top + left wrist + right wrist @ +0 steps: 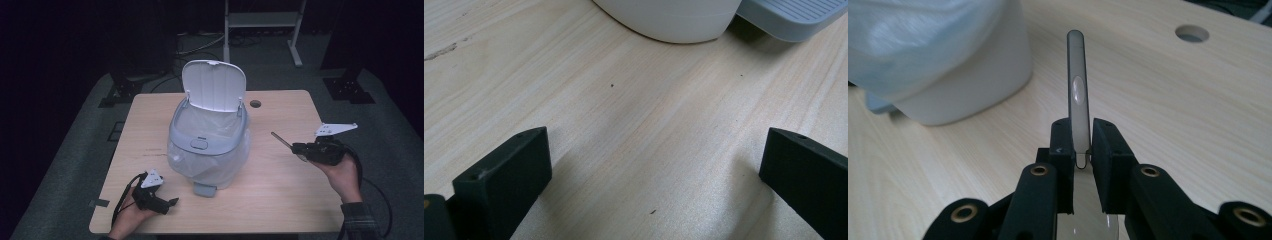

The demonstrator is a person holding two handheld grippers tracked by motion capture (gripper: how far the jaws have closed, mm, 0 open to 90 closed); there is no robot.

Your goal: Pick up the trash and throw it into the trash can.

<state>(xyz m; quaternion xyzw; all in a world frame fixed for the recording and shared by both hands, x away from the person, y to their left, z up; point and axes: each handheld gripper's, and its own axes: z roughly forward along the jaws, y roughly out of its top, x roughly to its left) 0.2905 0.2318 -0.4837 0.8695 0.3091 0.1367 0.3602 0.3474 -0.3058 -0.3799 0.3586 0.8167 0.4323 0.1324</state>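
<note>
A white pedal bin with a clear liner bag stands mid-table, its lid tipped up and back. My left gripper lies low on the table at the bin's front left, open and empty. In the left gripper view its jaws are spread wide over bare wood, with the bin's base and foot pedal just ahead. To the right of the bin, my right gripper is shut on a thin grey spoon-like utensil. The utensil's handle sticks forward from the jaws toward the bin.
The light wooden table has a round cable hole behind the bin on the right, also seen as a hole in the right gripper view. A white frame stands on the floor beyond the table.
</note>
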